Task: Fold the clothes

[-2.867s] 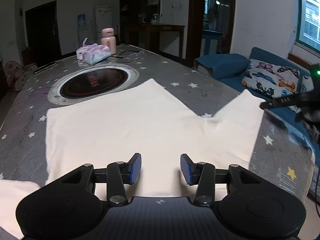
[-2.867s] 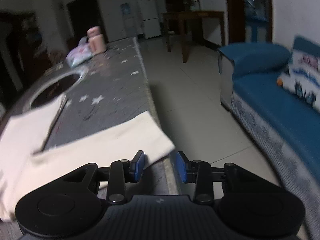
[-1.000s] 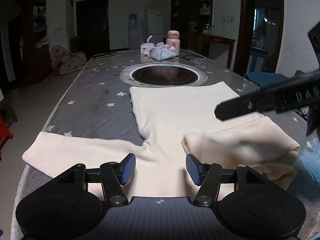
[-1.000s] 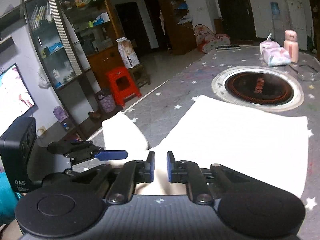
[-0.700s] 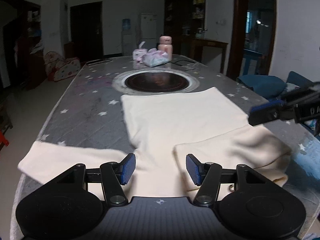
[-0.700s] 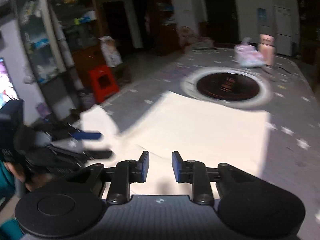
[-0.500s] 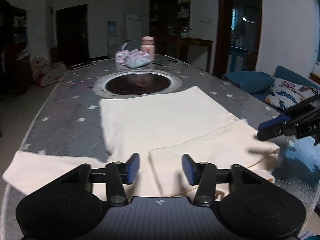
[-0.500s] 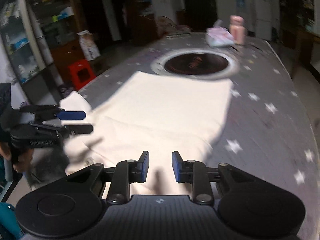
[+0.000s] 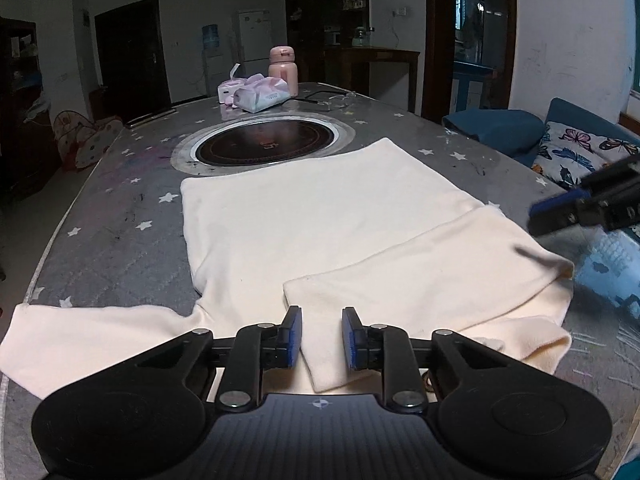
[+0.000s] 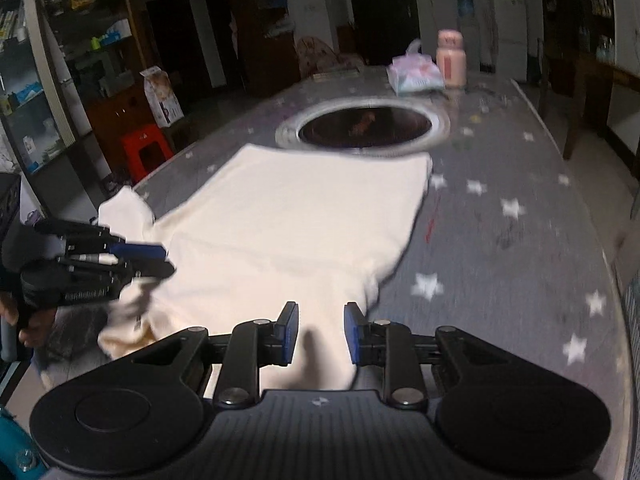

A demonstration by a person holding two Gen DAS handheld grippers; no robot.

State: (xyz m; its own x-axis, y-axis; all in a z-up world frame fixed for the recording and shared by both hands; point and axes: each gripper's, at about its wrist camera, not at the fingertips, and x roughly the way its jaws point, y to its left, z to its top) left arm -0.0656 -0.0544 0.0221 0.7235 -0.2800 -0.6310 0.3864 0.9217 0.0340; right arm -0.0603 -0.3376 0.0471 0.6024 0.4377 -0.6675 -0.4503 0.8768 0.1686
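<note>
A cream long-sleeved top [image 9: 304, 224] lies flat on the grey star-patterned table [image 9: 112, 248]. Its right sleeve [image 9: 432, 264] is folded across the chest; its left sleeve [image 9: 88, 336] lies stretched out to the left. My left gripper [image 9: 321, 338] is open and empty, hovering above the folded sleeve's cuff. My right gripper [image 10: 319, 333] is open and empty above the top's right side [image 10: 304, 232]. It also shows at the right edge of the left wrist view [image 9: 588, 208]. The left gripper shows at the left of the right wrist view [image 10: 132, 258].
A round black hotplate [image 9: 264, 144] is set in the table beyond the top. A pink bottle [image 9: 282, 70] and tissue packs [image 9: 256, 94] stand at the far end. A blue sofa with cushions [image 9: 560, 148] is on the right, a red stool [image 10: 146, 148] on the floor.
The right gripper let go of the sleeve after laying it across the chest and drew back to the right. The left gripper's jaws narrowed a little and it shifted toward the folded cuff.
</note>
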